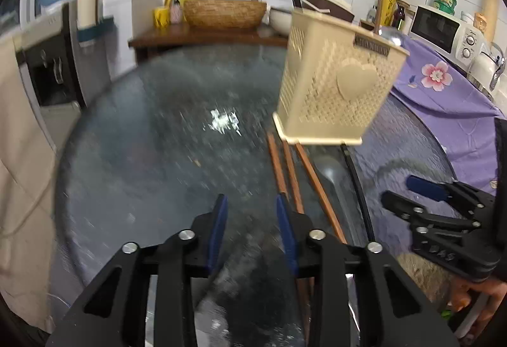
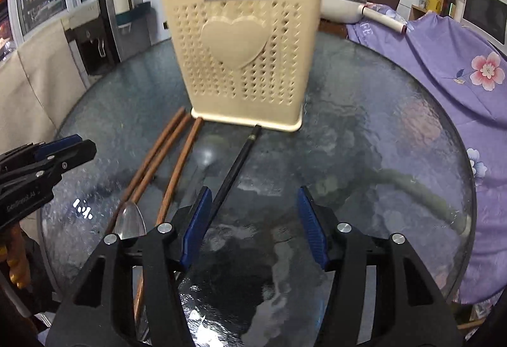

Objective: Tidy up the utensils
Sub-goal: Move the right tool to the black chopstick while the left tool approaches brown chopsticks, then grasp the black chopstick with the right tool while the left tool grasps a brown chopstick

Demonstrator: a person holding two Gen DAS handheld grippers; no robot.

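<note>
pickup looks like the step in hand: loose utensils lie on the round glass table, with neither tool holding anything yet. the cream holder stands upright toward twelve o'clock in the right wrist view, already with a few handles and a spoon bowl rising from it. just short of it lie three brown chopsticks side by side around ten o'clock, a black chopstick running from the holder's base toward six, and a metal spoon at about eight. the right gripper is roughly half open and empty, the black chopstick passing just inside its left pad. the left gripper has its jaws narrowly parted, nothing between them, brown chopsticks just beside its right pad. judging by this, the next move calls for lowering onto one thin stick, closing squarely across it, then lifting and tipping it upright into the holder; a flat stick on glass may slip.
</note>
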